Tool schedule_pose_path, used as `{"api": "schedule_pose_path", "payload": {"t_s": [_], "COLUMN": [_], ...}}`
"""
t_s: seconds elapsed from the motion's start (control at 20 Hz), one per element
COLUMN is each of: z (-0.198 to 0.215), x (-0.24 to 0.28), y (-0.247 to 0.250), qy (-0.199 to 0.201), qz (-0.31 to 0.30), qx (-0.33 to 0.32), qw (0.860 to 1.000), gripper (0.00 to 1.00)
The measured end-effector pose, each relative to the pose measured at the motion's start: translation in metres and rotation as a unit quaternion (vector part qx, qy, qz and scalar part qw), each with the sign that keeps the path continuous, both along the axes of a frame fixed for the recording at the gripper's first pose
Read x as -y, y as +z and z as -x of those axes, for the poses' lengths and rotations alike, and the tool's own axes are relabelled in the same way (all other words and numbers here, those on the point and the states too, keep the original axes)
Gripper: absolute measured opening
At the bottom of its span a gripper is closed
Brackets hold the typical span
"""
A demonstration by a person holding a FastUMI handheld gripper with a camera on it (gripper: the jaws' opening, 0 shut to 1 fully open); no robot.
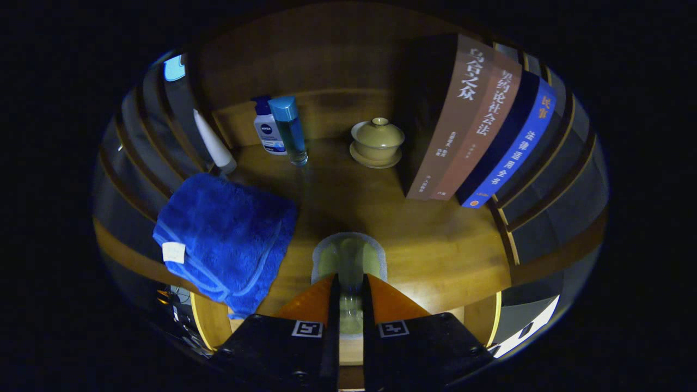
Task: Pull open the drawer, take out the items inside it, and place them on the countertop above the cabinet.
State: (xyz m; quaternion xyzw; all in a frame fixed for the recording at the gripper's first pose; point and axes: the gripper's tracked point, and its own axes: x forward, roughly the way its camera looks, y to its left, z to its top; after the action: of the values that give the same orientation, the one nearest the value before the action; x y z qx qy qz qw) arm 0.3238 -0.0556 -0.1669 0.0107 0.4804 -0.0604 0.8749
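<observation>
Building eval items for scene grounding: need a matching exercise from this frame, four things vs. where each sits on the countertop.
Things:
1. blue towel
2. lidded teacup
3. books
4. clear cup

Places:
A. held between the fingers of the gripper
B. standing upright, right of the lidded teacup
C. draped over the countertop's front edge, left of the gripper
D. at the back, between the blue-capped bottle and the books

Pairs: 1-C, 2-D, 3-B, 4-A
</observation>
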Motion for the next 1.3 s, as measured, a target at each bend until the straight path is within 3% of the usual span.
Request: {"api": "schedule_pose_path", "payload": {"t_s": [0.45,0.85,1.3], "z": [-0.025,-0.02,0.031], "x": [-0.003,-0.009,-0.029], "y": [-0.016,-0.012,0.042], "qy": [0.009,0.015,0.035], "qz": [0.006,0.007,-0.021], "qx": [-0.008,0.021,0.127], "qw": [1.0,1.0,0.991], "gripper": [0.27,0.99,0.99]}}
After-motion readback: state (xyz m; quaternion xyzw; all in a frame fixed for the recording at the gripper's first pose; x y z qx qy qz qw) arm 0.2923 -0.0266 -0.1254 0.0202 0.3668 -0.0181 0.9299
